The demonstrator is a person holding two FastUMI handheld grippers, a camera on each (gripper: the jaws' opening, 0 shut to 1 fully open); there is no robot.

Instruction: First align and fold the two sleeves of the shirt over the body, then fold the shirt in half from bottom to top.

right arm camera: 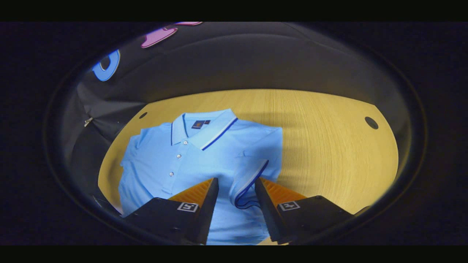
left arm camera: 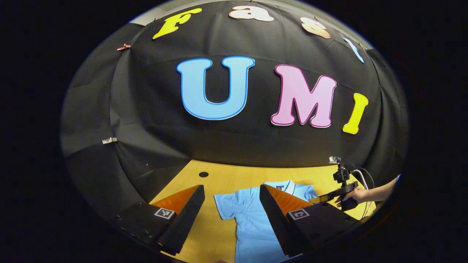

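A light blue polo shirt (right arm camera: 190,160) lies flat on the wooden worktop (right arm camera: 329,146), collar away from the right gripper (right arm camera: 236,197). One sleeve (right arm camera: 252,175) is folded over the body, its trimmed cuff between that gripper's parted fingers, untouched. The left gripper (left arm camera: 232,208) hovers with fingers wide apart above the other sleeve (left arm camera: 228,206).

Left gripper (left arm camera: 231,204): held up off the table, fingers spread wide, nothing between them, pointing forward along the surface. Right gripper (right arm camera: 236,195): tilted downward, fingers part-way open, a narrower gap between them than on the left; whether both press on anything cannot be told. Also seen far off from the left gripper view as a dark body (left arm camera: 338,190), gripped from the right side by a hand (left arm camera: 356,195) with a bare forearm behind it.
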